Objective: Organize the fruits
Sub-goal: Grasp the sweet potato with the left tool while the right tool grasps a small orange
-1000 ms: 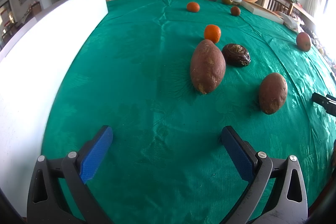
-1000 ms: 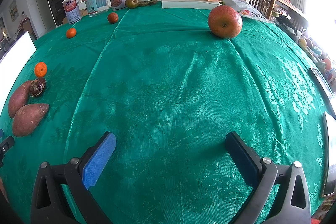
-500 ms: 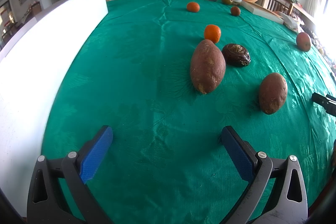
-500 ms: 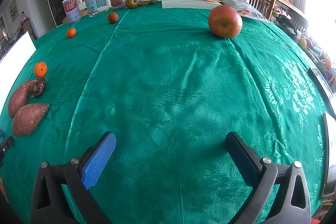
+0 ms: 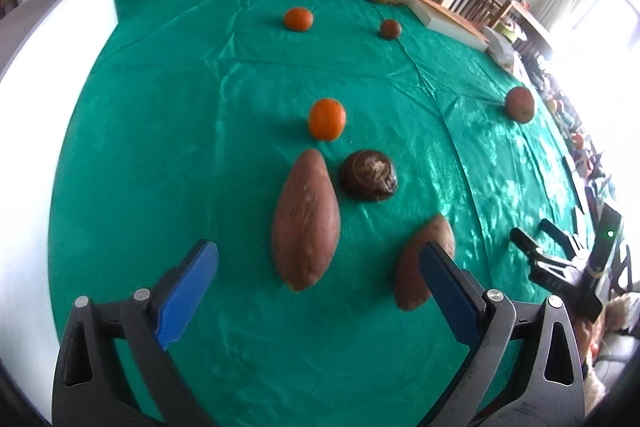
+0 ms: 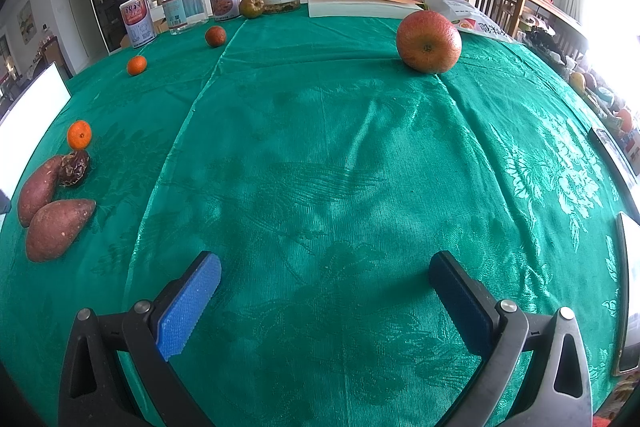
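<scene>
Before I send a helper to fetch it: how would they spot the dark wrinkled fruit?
On the green cloth, find the two sweet potatoes near the white board. The dark fruit sits beside the longer one, just before an orange; it alone is round, near-black and wrinkled.

large sweet potato (image 5: 306, 221): lying lengthwise | dark round fruit (image 5: 369, 175): just right of it | small orange (image 5: 327, 119): just beyond | second sweet potato (image 5: 420, 267): near right | big red-orange fruit (image 6: 429, 41): well apart, far right

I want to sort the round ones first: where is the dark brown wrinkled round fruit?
The dark brown wrinkled round fruit sits mid-table in the left wrist view, just right of the long reddish sweet potato and just nearer than the small orange tangerine.
</scene>
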Motion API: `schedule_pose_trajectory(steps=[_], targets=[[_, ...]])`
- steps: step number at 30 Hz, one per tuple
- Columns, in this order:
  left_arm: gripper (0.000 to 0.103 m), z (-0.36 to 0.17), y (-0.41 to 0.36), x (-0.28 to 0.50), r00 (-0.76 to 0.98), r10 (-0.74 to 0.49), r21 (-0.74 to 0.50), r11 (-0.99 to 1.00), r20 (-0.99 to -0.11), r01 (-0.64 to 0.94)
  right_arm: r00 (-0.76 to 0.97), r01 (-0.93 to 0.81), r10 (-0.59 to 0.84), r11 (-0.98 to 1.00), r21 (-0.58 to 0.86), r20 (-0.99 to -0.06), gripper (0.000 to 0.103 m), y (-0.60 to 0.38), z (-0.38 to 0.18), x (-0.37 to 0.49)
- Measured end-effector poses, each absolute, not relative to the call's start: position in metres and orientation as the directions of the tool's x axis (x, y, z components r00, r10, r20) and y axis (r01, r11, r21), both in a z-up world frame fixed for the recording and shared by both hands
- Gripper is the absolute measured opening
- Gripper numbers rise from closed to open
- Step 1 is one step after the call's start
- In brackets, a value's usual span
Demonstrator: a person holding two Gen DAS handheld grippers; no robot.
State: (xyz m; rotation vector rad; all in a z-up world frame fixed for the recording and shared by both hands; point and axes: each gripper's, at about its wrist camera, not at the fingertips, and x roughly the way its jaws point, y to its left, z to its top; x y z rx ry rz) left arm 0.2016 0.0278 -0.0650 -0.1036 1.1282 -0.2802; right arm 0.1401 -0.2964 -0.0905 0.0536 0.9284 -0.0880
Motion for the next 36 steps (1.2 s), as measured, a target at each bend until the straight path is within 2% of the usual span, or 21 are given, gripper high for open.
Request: schedule_pose_trajectory(steps=[3,5,9,10,14,18,21,25,26,29,32,34,35,36], targets=[[0.098,-0.075,0.017,0.218,0.386,-0.193,-0.134,0.976,-0.902,0.175,0.597,0.098,-0.049,0.995,0.012,-0.8,0.103,-0.297,-0.091,0.139],[0.078,-0.082,0.015,0.223,0.359,-0.19,-0.135,0.976,-0.914,0.173,0.599,0.098,-0.047,0.995,0.015,-0.8,0.103,-0.297,-0.091,0.139],[0.057,-0.093,0.014,0.226,0.337,-0.189,-0.135,0.975,-0.923,0.177,0.597,0.099,-0.05,0.995,0.011,-0.801,0.103,-0.296,-0.091,0.139],[0.041,-0.091,0.015,0.225,0.349,-0.197,-0.139,0.973,-0.916,0.184,0.596,0.099,-0.052,0.995,0.008,-0.802,0.103,-0.296,-0.092,0.139],[0.041,-0.084,0.036,0.209,0.379,-0.212,-0.173,0.976,-0.901,0.132,0.586,0.099,-0.066,0.995,-0.009,-0.807,0.103,-0.294,-0.092,0.141],[0.041,-0.071,0.056,0.178,0.434,-0.155,-0.111,0.986,-0.887,0.124,0.535,0.063,-0.034,0.998,0.0,-0.844,0.103,-0.292,-0.09,0.152],[0.041,-0.066,0.071,0.158,0.464,-0.131,-0.094,0.99,-0.876,0.102,0.494,-0.033,0.161,0.986,0.166,-0.854,0.093,-0.265,-0.061,0.18],[0.041,-0.077,0.079,0.149,0.449,-0.108,-0.08,0.994,-0.887,0.081,0.421,-0.229,0.335,0.938,0.258,-0.843,0.093,-0.176,-0.018,0.233],[0.041,-0.08,0.081,0.149,0.443,-0.109,-0.084,0.994,-0.89,0.075,0.378,-0.248,0.354,0.929,0.275,-0.855,0.09,-0.155,-0.017,0.249],[0.041,-0.088,0.088,0.149,0.418,-0.131,-0.116,0.991,-0.899,0.06,0.272,-0.211,0.359,0.928,0.309,-0.893,0.069,-0.113,-0.033,0.294],[0.042,-0.088,0.093,0.15,0.417,-0.149,-0.135,0.989,-0.897,0.062,0.179,-0.159,0.36,0.929,0.335,-0.915,0.06,-0.088,-0.054,0.323],[0.043,-0.085,0.093,0.149,0.426,-0.148,-0.132,0.989,-0.892,0.067,0.143,-0.145,0.348,0.933,0.328,-0.927,0.046,-0.077,-0.065,0.331],[0.042,-0.084,0.094,0.148,0.426,-0.148,-0.131,0.989,-0.893,0.069,0.122,-0.141,0.324,0.941,0.306,-0.938,0.03,-0.073,-0.071,0.332],[0.042,-0.084,0.094,0.149,0.423,-0.149,-0.13,0.989,-0.894,0.074,0.13,-0.127,0.319,0.944,0.303,-0.939,0.025,-0.073,-0.072,0.332]])
